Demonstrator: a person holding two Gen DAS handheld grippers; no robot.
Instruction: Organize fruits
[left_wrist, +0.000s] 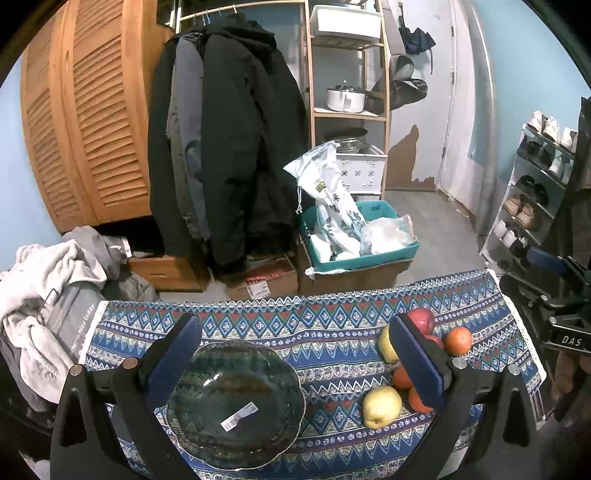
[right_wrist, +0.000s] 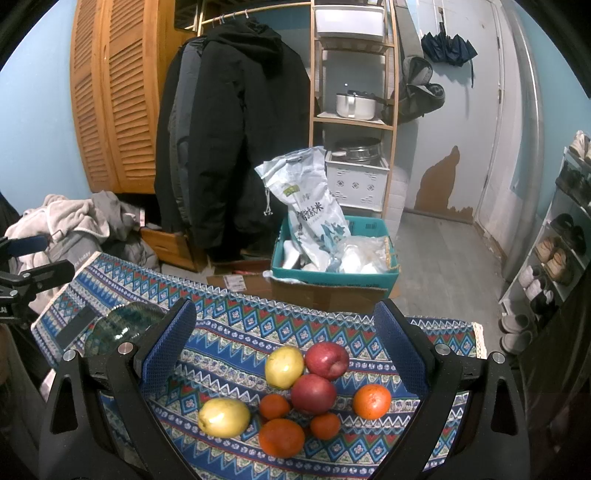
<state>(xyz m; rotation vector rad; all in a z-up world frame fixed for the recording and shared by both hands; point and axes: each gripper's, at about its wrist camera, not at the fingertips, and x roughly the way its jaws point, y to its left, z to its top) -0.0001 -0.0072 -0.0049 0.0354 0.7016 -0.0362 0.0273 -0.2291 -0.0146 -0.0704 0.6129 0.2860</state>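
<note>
fruit, loose group on the patterned cloth (right_wrist: 236, 343) covering the bench, toward its right end. two red apples (right_wrist: 313, 393), touching, one behind the other; the rear red apple (right_wrist: 327, 360) sits just beside a yellow apple (right_wrist: 284, 366). a second yellow apple (right_wrist: 224, 417) lies apart at the left of the group, skin blotched. four oranges: a large orange (right_wrist: 281, 438) nearest the near edge, two small oranges (right_wrist: 274, 407) tucked against the front red apple, one lone orange (right_wrist: 372, 401) at the right.

in the left wrist view part of the group is hidden behind a blue finger pad (left_wrist: 417, 365); only some fruit shows there.

dark green glass plate (left_wrist: 236, 402), scalloped rim, white barcode sticker (left_wrist: 239, 416) inside, toward the bench's left end; mostly hidden behind a finger in the right wrist view.

left hand-held gripper (left_wrist: 295, 363): jaws spread wide, holding nothing, above the plate.
right hand-held gripper (right_wrist: 290, 349): jaws spread wide, holding nothing, above the fruit.

bench near edge cut off in both views.
</note>
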